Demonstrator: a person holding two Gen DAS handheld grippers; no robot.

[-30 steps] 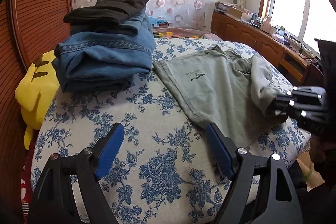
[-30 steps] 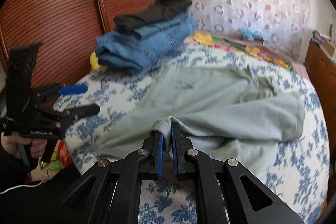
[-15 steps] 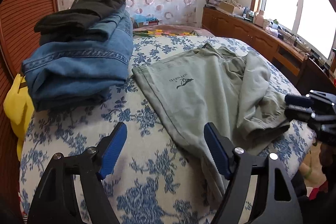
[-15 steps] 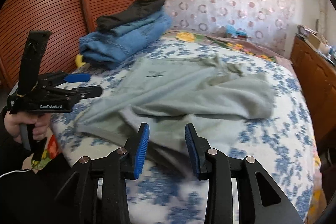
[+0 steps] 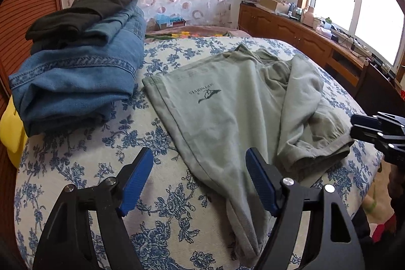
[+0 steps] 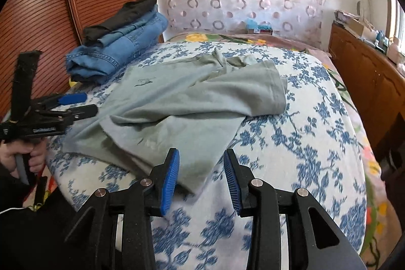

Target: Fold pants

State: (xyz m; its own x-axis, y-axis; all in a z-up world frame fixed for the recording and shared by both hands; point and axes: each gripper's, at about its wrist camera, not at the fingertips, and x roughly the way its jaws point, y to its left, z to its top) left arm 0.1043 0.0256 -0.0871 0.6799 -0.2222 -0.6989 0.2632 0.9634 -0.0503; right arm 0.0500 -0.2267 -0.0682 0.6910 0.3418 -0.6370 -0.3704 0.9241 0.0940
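The grey-green pants (image 5: 227,103) lie on the blue-flowered bed, one leg folded loosely over the other; they also show in the right wrist view (image 6: 192,103). My left gripper (image 5: 200,168) is open and empty, hovering above the pants' near hem. My right gripper (image 6: 201,168) is open and empty over the pants' near edge. Each gripper shows in the other's view, the right gripper (image 5: 354,127) at the bed's right edge and the left gripper (image 6: 83,104) at its left.
A stack of folded jeans topped with dark clothes (image 5: 81,62) sits at the bed's far left, also in the right wrist view (image 6: 119,47). A yellow plush toy (image 5: 11,133) lies beside it. A wooden cabinet (image 5: 303,42) runs along the right wall.
My right gripper opened and let go of the pant leg, which now lies folded over the other leg. The right gripper drew back. My left gripper shifted a little right, staying open.
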